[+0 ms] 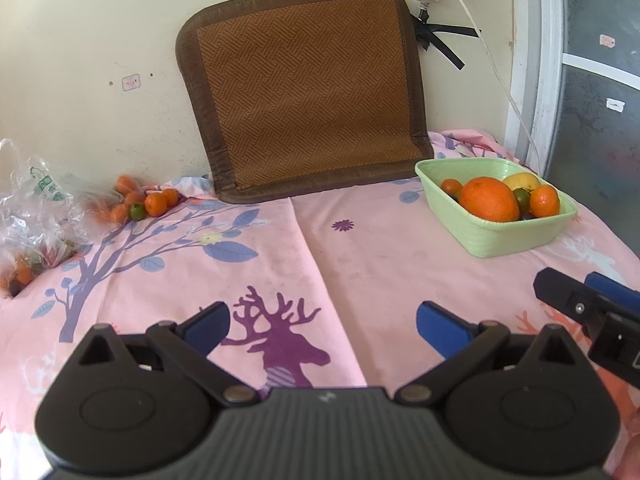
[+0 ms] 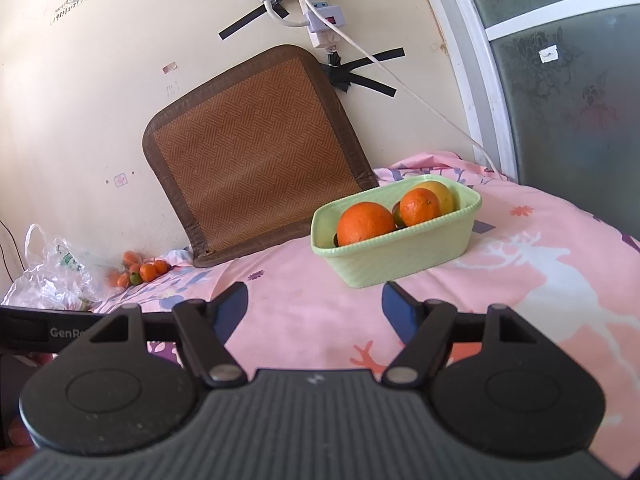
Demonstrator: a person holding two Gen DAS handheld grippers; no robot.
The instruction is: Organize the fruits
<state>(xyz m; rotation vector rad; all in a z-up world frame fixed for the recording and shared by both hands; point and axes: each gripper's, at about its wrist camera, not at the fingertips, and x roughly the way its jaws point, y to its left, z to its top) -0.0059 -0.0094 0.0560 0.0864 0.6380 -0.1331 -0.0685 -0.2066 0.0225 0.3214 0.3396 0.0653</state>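
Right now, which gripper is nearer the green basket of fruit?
Right. The right gripper sits just in front of the green basket, jaws open and empty. The left gripper is farther back and off to the basket's left.

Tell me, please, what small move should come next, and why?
Probably reach the left gripper, open and empty, toward the loose small oranges beside the plastic bag; they lie outside the green basket, which already holds fruit.
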